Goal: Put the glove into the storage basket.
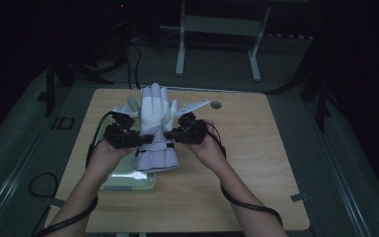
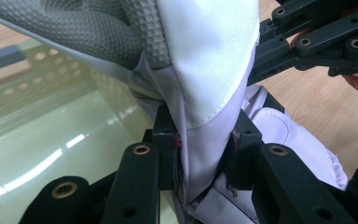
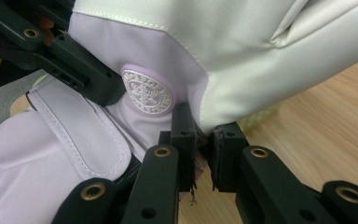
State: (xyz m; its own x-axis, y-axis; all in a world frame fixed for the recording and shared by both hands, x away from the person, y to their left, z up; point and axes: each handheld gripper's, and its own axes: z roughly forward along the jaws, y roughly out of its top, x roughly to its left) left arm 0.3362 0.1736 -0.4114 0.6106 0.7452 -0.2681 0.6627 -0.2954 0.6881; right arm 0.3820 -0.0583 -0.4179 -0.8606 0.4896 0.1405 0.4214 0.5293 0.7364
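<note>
I hold the glove point(image 1: 156, 123) up above the pale green tray point(image 1: 128, 182), its fingers pointing away from me. My left gripper point(image 1: 128, 139) is clamped on the glove's left wrist edge, my right gripper point(image 1: 177, 134) is clamped on the opposite edge, just beside the round emblem point(image 3: 147, 91)

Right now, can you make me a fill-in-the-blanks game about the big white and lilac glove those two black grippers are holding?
1. The white and lilac padded glove is held by ____ black grippers.
2. The left gripper and the right gripper pinch the glove at its ____, one on each side.
3. The glove's fingers point ____ from the person.
4. Under the glove lies a pale green plastic tray on the light ____ table.

Missing words: two; wrist; away; wooden
</note>
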